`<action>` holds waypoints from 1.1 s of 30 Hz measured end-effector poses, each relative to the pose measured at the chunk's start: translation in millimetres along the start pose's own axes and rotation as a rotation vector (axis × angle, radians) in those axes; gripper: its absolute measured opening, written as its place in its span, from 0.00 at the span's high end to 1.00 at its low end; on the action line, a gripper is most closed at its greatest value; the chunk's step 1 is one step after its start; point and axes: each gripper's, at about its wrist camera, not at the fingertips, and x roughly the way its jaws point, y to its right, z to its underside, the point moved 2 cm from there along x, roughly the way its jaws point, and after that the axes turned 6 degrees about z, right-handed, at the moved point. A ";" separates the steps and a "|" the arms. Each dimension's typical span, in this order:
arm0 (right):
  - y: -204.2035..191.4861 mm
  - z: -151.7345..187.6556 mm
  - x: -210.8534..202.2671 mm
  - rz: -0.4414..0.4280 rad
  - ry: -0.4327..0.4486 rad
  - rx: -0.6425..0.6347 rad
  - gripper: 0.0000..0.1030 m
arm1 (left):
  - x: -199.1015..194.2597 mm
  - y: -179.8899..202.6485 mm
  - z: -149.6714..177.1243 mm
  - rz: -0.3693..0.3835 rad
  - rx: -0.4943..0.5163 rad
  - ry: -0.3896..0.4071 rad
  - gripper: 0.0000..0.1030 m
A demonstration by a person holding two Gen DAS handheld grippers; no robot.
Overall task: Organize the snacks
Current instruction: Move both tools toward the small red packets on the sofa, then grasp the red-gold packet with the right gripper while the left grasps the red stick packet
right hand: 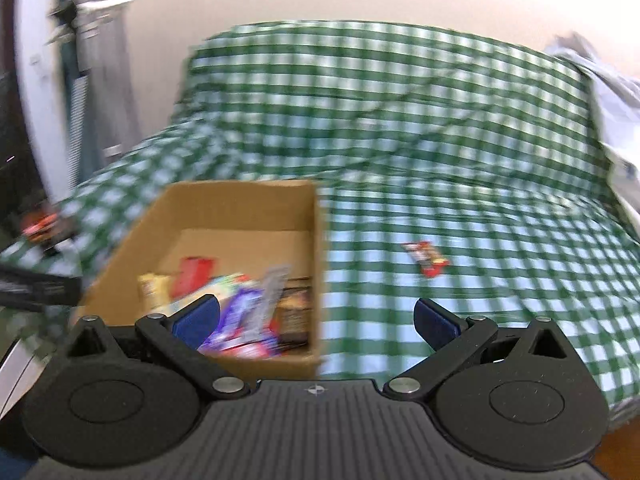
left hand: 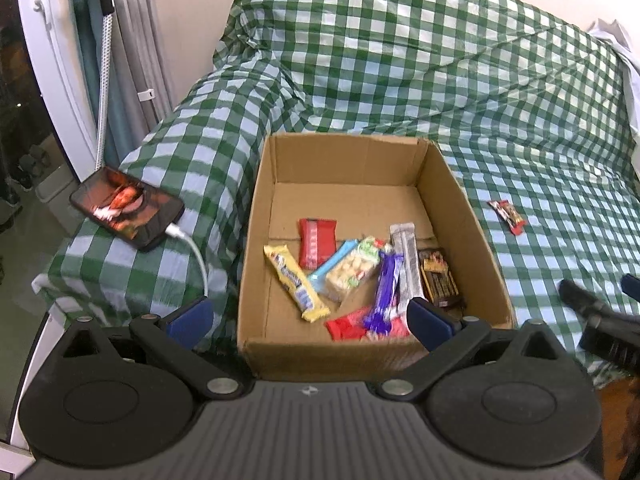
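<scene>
Far left, a phone [left hand: 127,213] lies on the checked cloth [left hand: 400,80] with its screen lit and a white cable [left hand: 195,254] plugged in, curling toward the box. Next along, the cardboard box [left hand: 448,184] sits open on the cloth-covered couch, and the snacks are piled in its near half.

Across the box now: a yellow bar [left hand: 296,283] lies at the left, a red pack [left hand: 317,242] behind it, then a blue bar [left hand: 333,266] tucked under a clear pack of pale sweets [left hand: 354,270]. A purple wrapper [left hand: 386,292] comes next, a silver stick [left hand: 408,264] right beside it, and a dark brown pack [left hand: 440,278] against the right wall. A red wrapper [left hand: 348,324] lies nearest the front wall.

The left hand-held gripper [left hand: 308,318] hangs over the box's near edge, jaws spread wide, nothing between them.

Over to the right of the box, one loose snack [left hand: 507,216] with a red and dark wrapper lies alone on the cloth, well apart from the box.

The right hand-held gripper [right hand: 316,318] is also gaping wide and empty, its view blurred. From there the box [right hand: 240,196] sits at the left, its right wall between the fingers. The loose snack [right hand: 425,258] lies ahead, slightly right.
</scene>
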 end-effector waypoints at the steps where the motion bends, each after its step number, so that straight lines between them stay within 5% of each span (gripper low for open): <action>1: 15.4 -1.1 11.8 0.029 0.000 0.020 0.01 | 2.4 2.5 -5.3 -0.004 -0.004 -0.002 0.00; 8: 131.8 -11.4 137.1 0.189 0.012 0.111 0.01 | 29.0 19.0 -41.6 -0.022 -0.041 -0.023 0.00; 16: 163.1 -12.8 312.5 0.238 -0.098 0.059 0.01 | 74.7 34.4 -79.6 -0.064 -0.074 -0.055 0.00; 22: 162.4 -5.4 395.0 0.198 -0.170 0.039 0.02 | 112.1 45.2 -99.7 -0.078 -0.081 -0.087 0.00; 25: 160.2 -3.1 410.9 0.150 -0.134 0.030 0.13 | 126.0 56.8 -109.2 -0.072 -0.062 -0.080 0.00; 27: 157.4 -4.4 414.3 0.091 -0.114 -0.006 0.66 | 134.3 67.8 -115.7 -0.061 -0.046 -0.073 0.00; 28: 155.3 -5.8 411.6 0.100 -0.101 -0.023 0.75 | 138.6 73.5 -118.8 -0.052 -0.040 -0.069 0.00; 33: 188.2 -7.9 395.7 0.162 -0.128 0.037 0.79 | 162.0 120.1 -143.5 0.099 -0.015 -0.084 0.00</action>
